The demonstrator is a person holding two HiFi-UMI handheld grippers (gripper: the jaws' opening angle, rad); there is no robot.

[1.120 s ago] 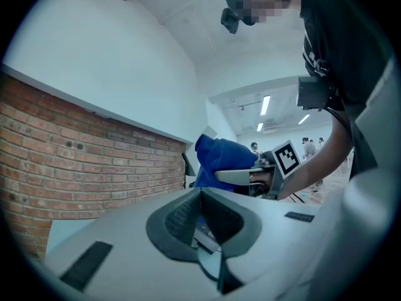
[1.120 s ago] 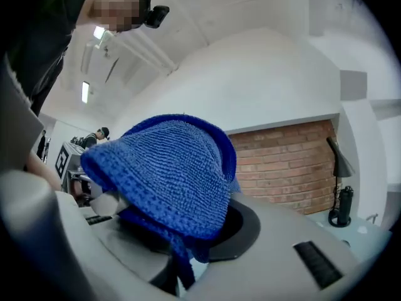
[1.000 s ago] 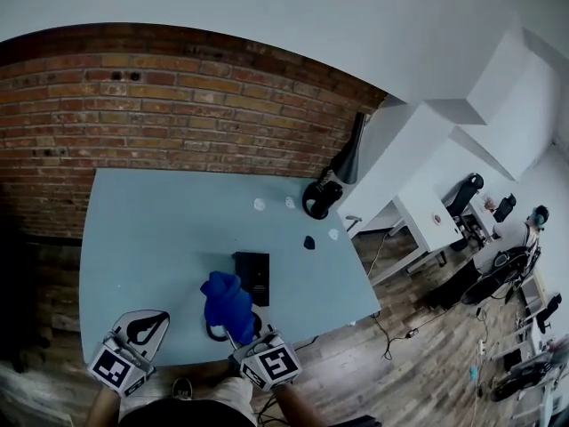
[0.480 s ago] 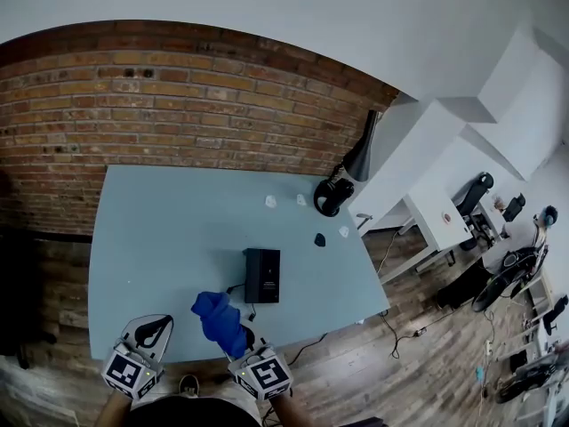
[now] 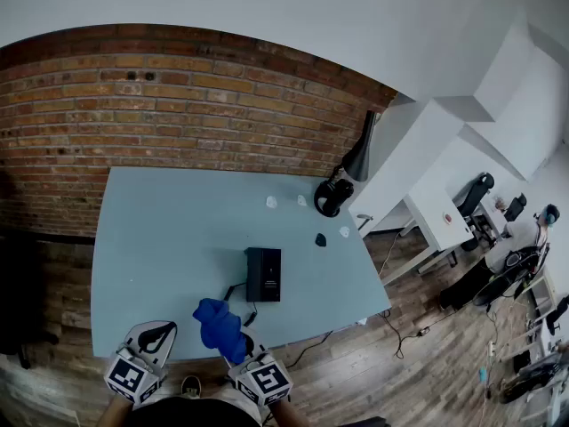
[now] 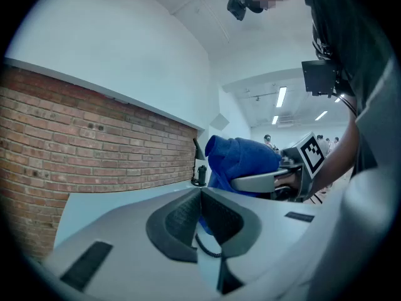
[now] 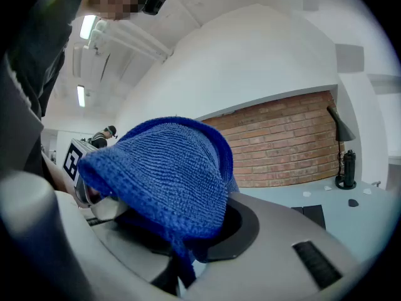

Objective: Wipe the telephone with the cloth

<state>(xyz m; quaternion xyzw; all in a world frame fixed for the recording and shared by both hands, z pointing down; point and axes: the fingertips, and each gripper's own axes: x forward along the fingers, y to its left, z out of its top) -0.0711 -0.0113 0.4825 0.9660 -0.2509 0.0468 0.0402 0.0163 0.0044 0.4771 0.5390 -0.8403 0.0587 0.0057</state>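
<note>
The right gripper (image 5: 240,350) pinches the blue cloth (image 5: 220,326) near the table's (image 5: 160,229) front edge. The left gripper (image 6: 200,200) has its jaws pressed together, holding nothing. The black telephone (image 5: 263,274) lies on the table just past the cloth.

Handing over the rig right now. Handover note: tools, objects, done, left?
Left tool: shut, empty, by the table's near edge.
Right tool: shut on the blue cloth, bunched over its jaws.
Telephone: flat on the table, beyond the cloth, not touching it.
Done: cloth in grip.
Left: bring the cloth onto the telephone and wipe.
</note>
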